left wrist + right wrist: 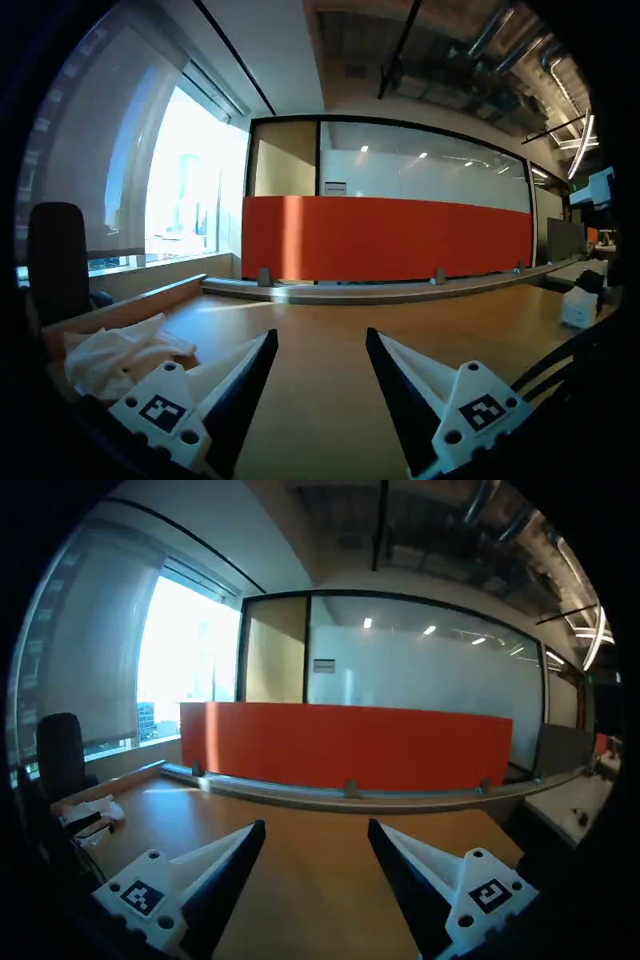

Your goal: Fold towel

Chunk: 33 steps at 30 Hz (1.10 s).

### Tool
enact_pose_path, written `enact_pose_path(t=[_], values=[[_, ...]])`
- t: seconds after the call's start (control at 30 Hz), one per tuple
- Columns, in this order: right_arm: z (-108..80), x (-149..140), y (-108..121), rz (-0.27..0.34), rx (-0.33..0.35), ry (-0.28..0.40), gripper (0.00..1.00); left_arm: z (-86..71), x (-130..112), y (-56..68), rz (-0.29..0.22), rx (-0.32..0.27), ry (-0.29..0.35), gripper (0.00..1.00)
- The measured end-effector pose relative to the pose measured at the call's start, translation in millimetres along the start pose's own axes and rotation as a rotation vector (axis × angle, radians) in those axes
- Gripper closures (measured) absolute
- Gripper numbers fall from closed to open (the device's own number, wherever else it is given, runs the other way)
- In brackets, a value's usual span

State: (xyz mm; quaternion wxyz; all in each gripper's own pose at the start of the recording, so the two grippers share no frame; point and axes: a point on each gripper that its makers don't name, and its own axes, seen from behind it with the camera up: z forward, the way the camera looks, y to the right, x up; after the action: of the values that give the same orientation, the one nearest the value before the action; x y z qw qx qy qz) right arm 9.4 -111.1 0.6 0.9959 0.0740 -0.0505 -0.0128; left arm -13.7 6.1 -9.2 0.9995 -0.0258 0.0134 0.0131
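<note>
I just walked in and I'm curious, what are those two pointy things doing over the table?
Those are tools a person holds, one in each hand, to fold a towel. The left hand-held gripper and the right hand-held gripper are both open and hold nothing, pointing out over the wooden table. The white towel lies crumpled off to the left hand-held gripper's left side, not yet grabbed or folded.
</note>
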Motion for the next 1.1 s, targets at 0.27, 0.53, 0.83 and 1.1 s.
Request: enact_pose_path(t=[0.27,0.53,0.83,1.1], values=[[-0.8,-6.6,7.1,-0.001,-0.012,0.003,0.01,4.2,-14.6,3.6,0.014,0.003,0.0,0.19],[-1.1,-10.4,12.6,-0.008,-0.026,0.004,0.01,4.8,-25.2,6.0,0.01,0.005,0.002,0.19],[-0.4,-16.7,16.3,-0.007,-0.033,0.002,0.01,6.3,-29.3,5.8,0.027,0.006,-0.004,0.19],[-0.1,-16.4,16.7,-0.009,-0.034,0.0,0.01,6.3,-29.6,3.8,0.028,0.02,-0.005,0.19]])
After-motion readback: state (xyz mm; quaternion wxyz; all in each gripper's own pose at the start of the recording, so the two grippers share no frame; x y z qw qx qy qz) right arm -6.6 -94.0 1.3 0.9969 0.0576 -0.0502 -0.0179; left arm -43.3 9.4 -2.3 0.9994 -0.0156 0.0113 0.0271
